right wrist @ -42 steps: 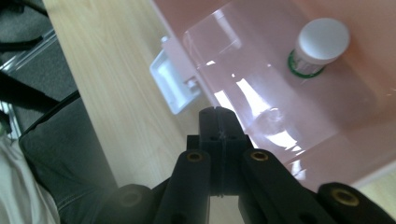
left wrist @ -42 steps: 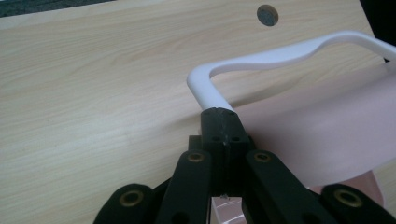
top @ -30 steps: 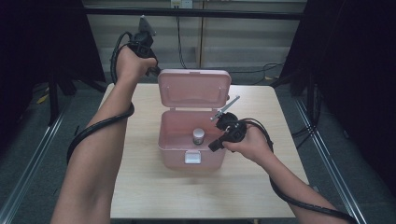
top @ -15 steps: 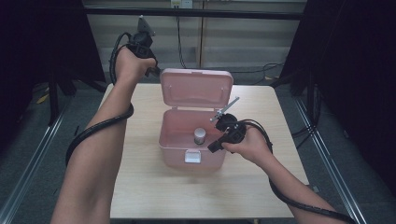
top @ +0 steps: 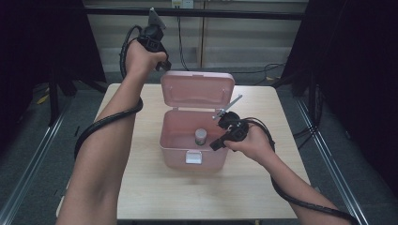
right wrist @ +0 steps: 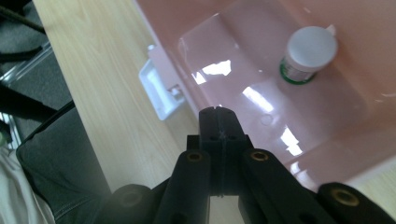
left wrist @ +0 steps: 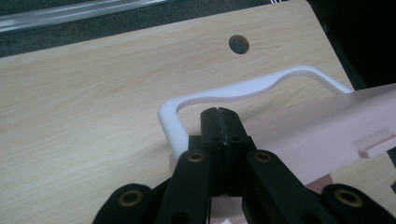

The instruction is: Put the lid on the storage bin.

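My left claw (left wrist: 218,114), jaws together, props the pink plastic box's (top: 176,152) hinged lid (top: 197,89) up by its white handle (left wrist: 243,88) so my right claw (right wrist: 218,114), jaws together too, hovers over the white-capped small jar (top: 201,137) standing inside.

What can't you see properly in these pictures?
- Little bottle: high view, label too small to read.
- Pink box: right gripper view, far walls cut off by the edge.
- White handle: left gripper view, lower end hidden behind the left tongs.
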A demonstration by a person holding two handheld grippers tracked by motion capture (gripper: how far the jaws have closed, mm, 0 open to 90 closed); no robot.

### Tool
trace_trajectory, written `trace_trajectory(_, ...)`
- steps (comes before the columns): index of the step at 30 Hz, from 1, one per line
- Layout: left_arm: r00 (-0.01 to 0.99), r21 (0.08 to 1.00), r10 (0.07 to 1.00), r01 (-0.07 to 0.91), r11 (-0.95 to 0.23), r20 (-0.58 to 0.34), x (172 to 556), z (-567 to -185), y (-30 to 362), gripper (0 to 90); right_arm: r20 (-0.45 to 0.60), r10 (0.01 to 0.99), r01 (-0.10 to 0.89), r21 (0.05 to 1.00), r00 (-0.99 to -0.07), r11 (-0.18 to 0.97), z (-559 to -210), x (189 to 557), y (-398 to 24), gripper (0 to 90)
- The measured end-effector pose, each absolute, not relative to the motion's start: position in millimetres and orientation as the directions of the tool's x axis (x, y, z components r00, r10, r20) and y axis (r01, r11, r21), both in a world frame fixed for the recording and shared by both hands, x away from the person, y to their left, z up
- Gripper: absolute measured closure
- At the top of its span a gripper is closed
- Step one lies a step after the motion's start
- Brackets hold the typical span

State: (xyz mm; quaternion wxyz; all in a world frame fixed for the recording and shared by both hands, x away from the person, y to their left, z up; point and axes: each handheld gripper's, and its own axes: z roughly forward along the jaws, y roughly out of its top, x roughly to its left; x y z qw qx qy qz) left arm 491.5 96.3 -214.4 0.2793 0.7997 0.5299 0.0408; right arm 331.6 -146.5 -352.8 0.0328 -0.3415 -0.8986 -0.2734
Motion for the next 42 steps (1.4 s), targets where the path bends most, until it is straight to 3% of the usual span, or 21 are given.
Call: trace_trajectory(42, 0.442, 0.458, 0.860, 0.838, -0.297, -0.253, 478, -228, 104, 89.4, 0.219, 0.670, 0.666, 0.520, -0.709, 0.535, -323, 362, -183, 90.0)
